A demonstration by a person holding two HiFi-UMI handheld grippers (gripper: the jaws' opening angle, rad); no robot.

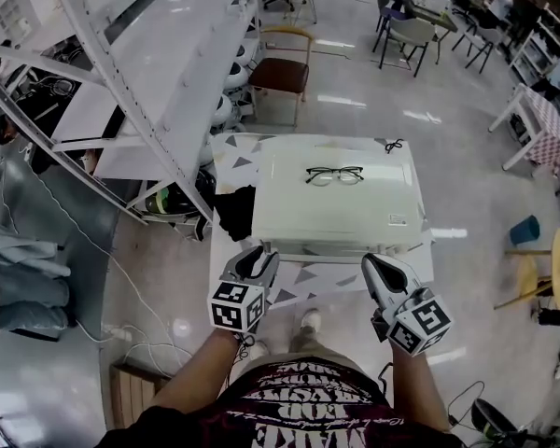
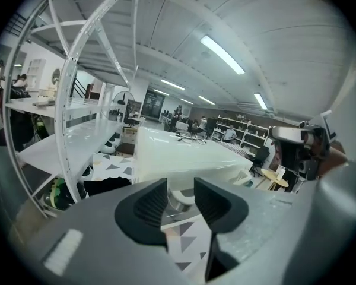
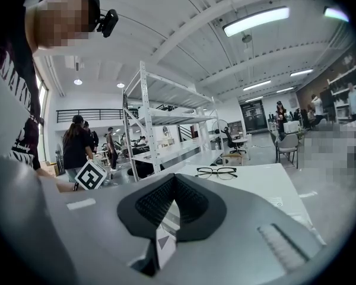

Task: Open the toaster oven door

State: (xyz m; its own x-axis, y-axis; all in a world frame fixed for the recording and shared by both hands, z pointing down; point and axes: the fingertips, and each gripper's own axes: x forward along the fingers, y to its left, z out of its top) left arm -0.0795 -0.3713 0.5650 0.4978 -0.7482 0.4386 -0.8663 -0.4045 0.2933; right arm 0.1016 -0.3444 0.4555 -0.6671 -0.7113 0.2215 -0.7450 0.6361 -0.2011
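Nearest the head camera is the person's dark printed shirt (image 1: 303,399) at 6 o'clock, with both forearms reaching forward from it. Each arm ends in a gripper carrying a marker cube. The left gripper (image 1: 259,261) sits at 7 o'clock of the toaster oven (image 1: 336,208), close to its front left corner. Its fingers (image 2: 145,209) are released, with a clear gap between the ribbed pads and nothing gripped; the oven's pale front shows beyond that gap. The right gripper (image 1: 381,271) sits at 5 o'clock of the oven, close to the front edge. Its fingers (image 3: 154,203) are clenched, tips pressed together on nothing.

The white toaster oven stands on a small bench (image 1: 229,161) patterned with grey triangles, its front turned toward the person. A pair of glasses (image 1: 334,174) lies on the oven's top, toward the far side. A white shelving rack (image 1: 149,73) runs along at 10 o'clock, and a brown-seated chair (image 1: 280,73) stands at 12 o'clock beyond the bench.
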